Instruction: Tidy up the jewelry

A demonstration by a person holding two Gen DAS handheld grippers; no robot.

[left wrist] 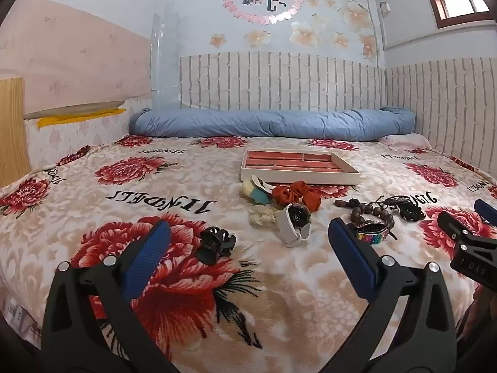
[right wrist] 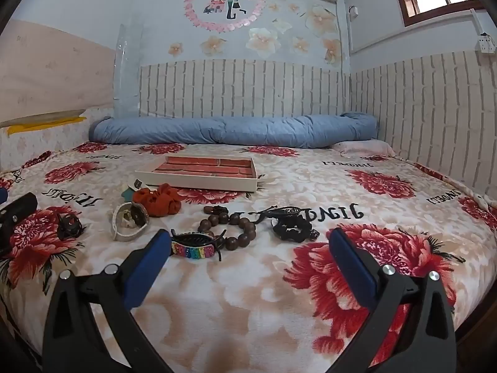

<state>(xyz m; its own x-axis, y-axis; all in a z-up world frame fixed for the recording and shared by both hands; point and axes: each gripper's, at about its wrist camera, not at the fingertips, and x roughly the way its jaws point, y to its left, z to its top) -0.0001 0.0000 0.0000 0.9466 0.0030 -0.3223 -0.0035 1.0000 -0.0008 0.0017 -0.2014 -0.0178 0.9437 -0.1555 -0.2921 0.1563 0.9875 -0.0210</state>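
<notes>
Both claws, left claw [left wrist: 248,242] and right claw [right wrist: 248,245], are spread and hold nothing. The bead bracelet [right wrist: 231,227] is probably hard and light (it may roll); pinch across one bead. The tray [right wrist: 198,180] lies beyond.

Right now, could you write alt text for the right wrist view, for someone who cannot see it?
Open black gripper hovers over a floral bedspread strewn with a rainbow hair clip, wooden bead bracelet and rust scrunchie. A compartmented jewelry tray sits behind them.

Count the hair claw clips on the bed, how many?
2: a black claw clip left of the watch, and a rainbow claw clip touching the wooden bead bracelet. The dark pile may hide more.
</notes>
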